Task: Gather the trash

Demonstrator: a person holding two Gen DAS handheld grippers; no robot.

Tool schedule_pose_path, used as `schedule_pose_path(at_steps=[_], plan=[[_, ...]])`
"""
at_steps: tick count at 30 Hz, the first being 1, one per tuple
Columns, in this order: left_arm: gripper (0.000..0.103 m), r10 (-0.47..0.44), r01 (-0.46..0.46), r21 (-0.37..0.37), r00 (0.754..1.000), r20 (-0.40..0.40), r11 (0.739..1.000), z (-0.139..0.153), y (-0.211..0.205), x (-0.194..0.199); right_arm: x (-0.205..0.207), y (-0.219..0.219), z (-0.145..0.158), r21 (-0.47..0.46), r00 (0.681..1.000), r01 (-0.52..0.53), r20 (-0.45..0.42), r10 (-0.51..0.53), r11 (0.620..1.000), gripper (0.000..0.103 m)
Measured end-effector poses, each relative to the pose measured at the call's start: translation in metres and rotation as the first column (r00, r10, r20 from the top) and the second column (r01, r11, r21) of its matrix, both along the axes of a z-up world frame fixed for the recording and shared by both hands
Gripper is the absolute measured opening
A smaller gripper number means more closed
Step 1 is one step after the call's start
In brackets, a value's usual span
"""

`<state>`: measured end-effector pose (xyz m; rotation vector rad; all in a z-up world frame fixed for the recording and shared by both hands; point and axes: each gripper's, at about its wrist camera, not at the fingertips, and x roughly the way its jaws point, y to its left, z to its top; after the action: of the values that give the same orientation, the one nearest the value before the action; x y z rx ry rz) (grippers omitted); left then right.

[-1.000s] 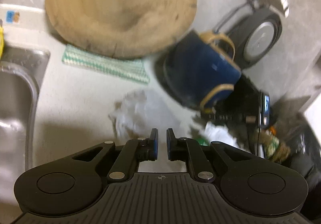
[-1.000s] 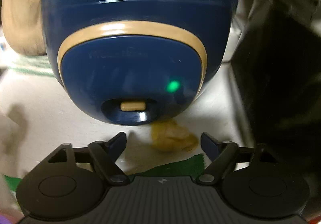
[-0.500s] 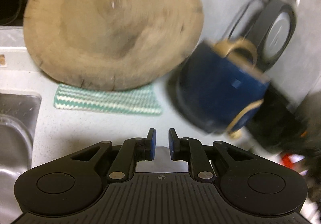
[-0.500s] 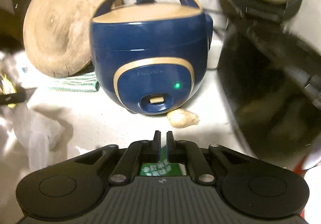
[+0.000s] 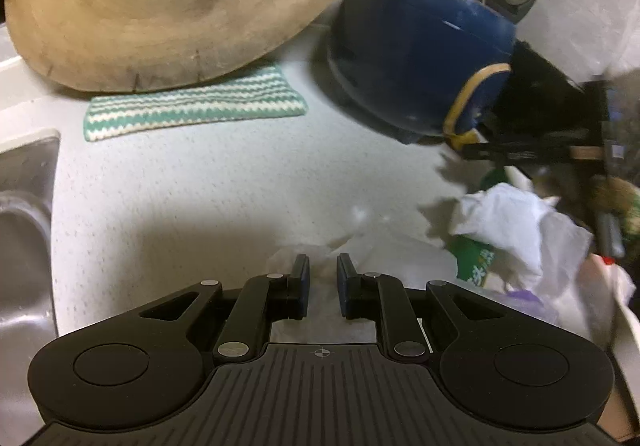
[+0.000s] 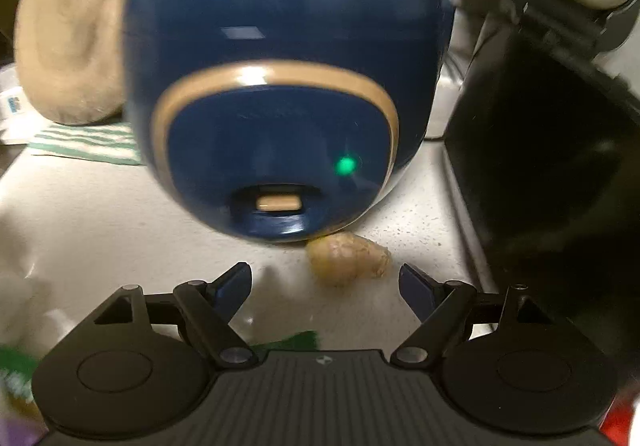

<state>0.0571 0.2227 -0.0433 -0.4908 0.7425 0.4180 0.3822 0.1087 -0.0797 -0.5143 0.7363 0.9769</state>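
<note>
Two tools, both apart. Left tool: narrow gap, jaws have just been opening a little. Thin crinkled clear film lies on the desk right under the tips and shows through the gap. Pads don't look pressed on it, so I read it as not held. Right tool: jaws have just been opening and stand wide. Nothing sits between them, but a beige lump is just beyond the tips, touching the near foot of the blue rice cooker.

Trash location: main heap is at the near right of the desk in the left view. It has a crumpled white tissue on top of a green printed packet, with more pale wrappers behind. A blurred green scrap also shows under the right tool.

Handling, my guess:
- Film, tissue and packet are very light, soft and shapeless, so they collapse under the pads. Pinch a raised fold or bunched ridge, not a flat edge. Film is likely slippery, so take a deep bite.
- Lump looks firm and knobbly, maybe ginger. Grip across its short axis, from the near side, clear of the cooker.

Looks: tissue is matte white and heavily creased, the packet glossy green with white print, the film near transparent.
</note>
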Motion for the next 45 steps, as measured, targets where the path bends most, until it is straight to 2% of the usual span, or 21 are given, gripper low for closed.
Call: schedule_pose_path(at_steps=[3,7,8,9,10,11,14,20,22,25,27,29,31,34,35,38,41,45], plan=[[0.018,0.021,-0.018,-0.04,0.997,0.069,0.999,0.008,0.001,-0.013,0.015,0.01,-0.012,-0.014,0.999,-0.003,-0.04,0.002,1.0,0.081],[0.018,0.033,-0.021,-0.081,0.988,0.151,0.996,0.023,0.001,-0.032,0.032,0.01,-0.012,0.03,0.993,0.008,-0.12,-0.005,1.0,0.08],[0.018,0.037,-0.025,-0.081,0.988,0.15,0.996,0.026,0.001,-0.033,0.035,0.01,-0.013,0.033,0.991,0.013,-0.137,-0.009,0.999,0.076],[0.018,0.041,-0.031,-0.076,0.989,0.143,0.997,0.029,-0.001,-0.033,0.035,0.009,-0.013,0.032,0.991,0.029,-0.134,-0.025,0.999,0.065],[0.018,0.042,-0.033,-0.069,0.991,0.13,0.997,0.03,-0.002,-0.033,0.035,0.007,-0.012,0.024,0.992,0.049,-0.116,-0.046,0.999,0.058],[0.018,0.041,-0.035,-0.059,0.993,0.112,0.998,0.031,-0.003,-0.03,0.035,0.004,-0.011,0.018,0.991,0.059,-0.12,-0.056,0.998,0.056],[0.018,0.031,-0.029,-0.031,0.997,0.073,0.999,0.032,-0.006,-0.025,0.033,-0.007,0.001,0.039,0.976,0.089,-0.205,-0.079,0.995,0.053],[0.018,-0.024,0.025,-0.004,0.997,0.077,1.0,0.031,-0.013,-0.02,-0.015,-0.047,0.049,0.111,0.985,0.089,-0.158,-0.071,0.99,0.052],[0.018,-0.051,0.05,0.018,0.996,0.068,0.999,0.028,-0.019,-0.018,-0.036,-0.065,0.068,0.142,0.989,0.105,-0.123,-0.088,0.984,0.052],[0.018,-0.106,0.105,0.078,0.994,0.019,0.991,0.021,-0.033,-0.017,-0.064,-0.088,0.077,0.15,0.988,0.145,-0.082,-0.134,0.978,0.052],[0.02,-0.153,0.156,0.115,0.988,-0.032,0.981,0.012,-0.045,-0.016,-0.087,-0.1,0.073,0.124,0.986,0.165,-0.046,-0.161,0.978,0.053],[0.02,-0.17,0.179,0.137,0.983,-0.071,0.974,0.004,-0.053,-0.016,-0.103,-0.113,0.057,0.091,0.978,0.203,-0.059,-0.198,0.975,0.053],[0.02,-0.17,0.18,0.135,0.982,-0.083,0.974,-0.001,-0.055,-0.018,-0.116,-0.123,0.043,0.06,0.97,0.234,-0.082,-0.229,0.97,0.053],[0.02,-0.165,0.175,0.127,0.983,-0.086,0.976,-0.004,-0.053,-0.02,-0.138,-0.134,0.024,0.022,0.964,0.258,-0.071,-0.256,0.966,0.052],[0.02,-0.17,0.181,0.129,0.981,-0.091,0.975,-0.005,-0.054,-0.02,-0.146,-0.136,0.023,0.029,0.964,0.261,-0.067,-0.258,0.965,0.054],[0.02,-0.2,0.215,0.151,0.974,-0.108,0.965,-0.008,-0.06,-0.019,-0.164,-0.145,0.024,0.062,0.966,0.256,-0.055,-0.253,0.965,0.078],[0.02,-0.244,0.248,0.145,0.969,-0.046,0.958,0.005,-0.066,-0.03,-0.175,-0.147,0.024,0.076,0.964,0.266,-0.028,-0.264,0.961,0.081],[0.02,-0.271,0.245,0.201,0.956,0.114,0.949,0.04,-0.068,-0.05,-0.184,-0.151,0.021,0.082,0.957,0.291,-0.025,-0.29,0.953,0.081]])
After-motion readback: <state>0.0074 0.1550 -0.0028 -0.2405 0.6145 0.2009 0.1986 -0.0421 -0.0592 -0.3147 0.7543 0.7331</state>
